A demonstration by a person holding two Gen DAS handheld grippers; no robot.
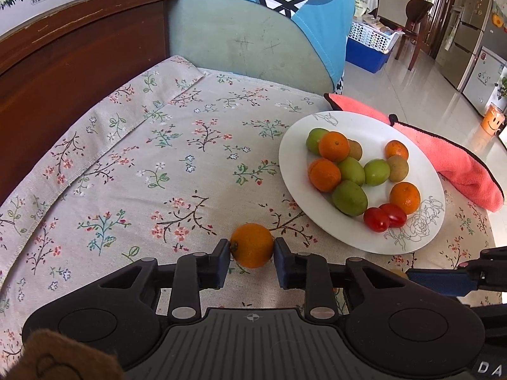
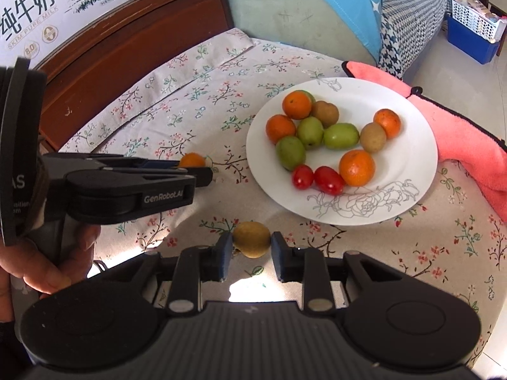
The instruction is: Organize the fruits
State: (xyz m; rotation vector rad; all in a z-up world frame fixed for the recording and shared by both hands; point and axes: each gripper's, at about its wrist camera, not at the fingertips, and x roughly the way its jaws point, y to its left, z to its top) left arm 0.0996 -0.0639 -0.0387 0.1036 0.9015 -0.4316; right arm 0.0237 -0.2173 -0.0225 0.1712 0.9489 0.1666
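Nearly done: left hand-held gripper [image 1: 252, 248] clamped on an orange [image 1: 252, 244] resting on the counter [image 1: 133, 171]; right hand-held gripper [image 2: 250, 243] clamped on a brownish-yellow fruit [image 2: 252, 237] just off the plate [image 2: 408, 171]. Plate already holds the other fruit; judged remaining: move these two onto it

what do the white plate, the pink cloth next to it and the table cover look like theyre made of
White plate: probably glazed ceramic; smooth, glossy, printed line-drawn rose. Melamine is possible.
Pink cloth: fluffy microfibre or terry; fuzzy nap, dark bound edge.
Table cover: woven cotton or linen by its look; matte weave, stitched hem, floral print.
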